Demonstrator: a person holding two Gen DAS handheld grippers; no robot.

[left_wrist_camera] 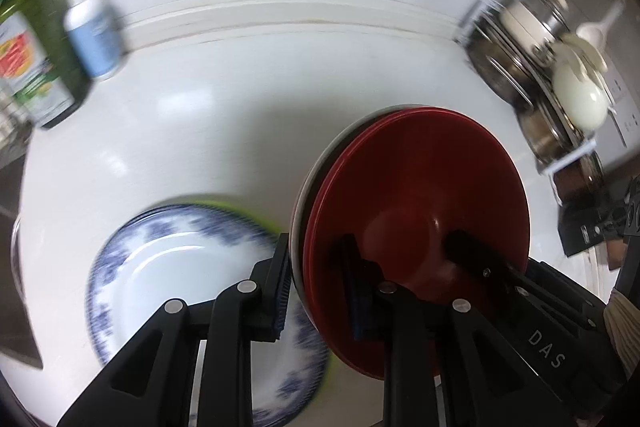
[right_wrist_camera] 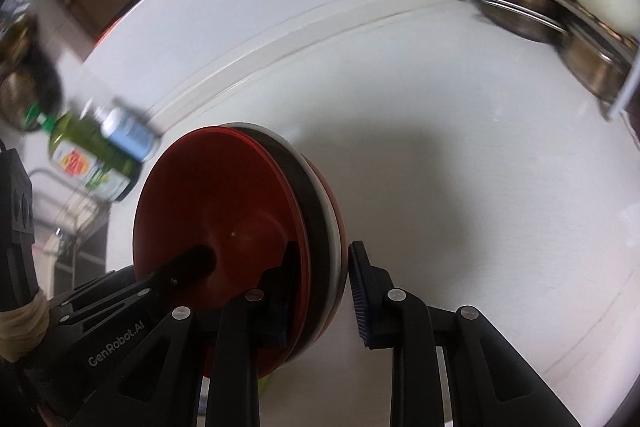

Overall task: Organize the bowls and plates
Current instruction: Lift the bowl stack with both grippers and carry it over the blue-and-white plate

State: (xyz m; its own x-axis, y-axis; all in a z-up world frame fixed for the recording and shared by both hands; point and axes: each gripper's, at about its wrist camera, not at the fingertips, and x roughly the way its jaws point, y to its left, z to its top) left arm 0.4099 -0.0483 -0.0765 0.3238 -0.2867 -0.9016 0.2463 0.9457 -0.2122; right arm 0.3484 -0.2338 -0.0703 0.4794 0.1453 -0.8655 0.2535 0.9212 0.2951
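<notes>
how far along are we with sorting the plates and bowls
Done: red bowls are nested into one stack. In hand: left gripper and right gripper each clamp its rim, holding it clear of the counter. Left: setting it down, and the blue-patterned plate on the counter.

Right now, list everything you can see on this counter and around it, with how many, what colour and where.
stack of bowls: several nested, red inside with dark and white rims, held on edge between both claws
plate: one, white with blue pattern, flat on the counter under the left claw, on something green
green bottle: one, green with a red label, far left
blue can: one, pale blue, beside the green bottle
dish rack: one, metal, far right, holding steel pots and cream dishes
counter: one, white
left claw: black, clamped on the stack's rim
right claw: black, clamped on the opposite rim
</notes>
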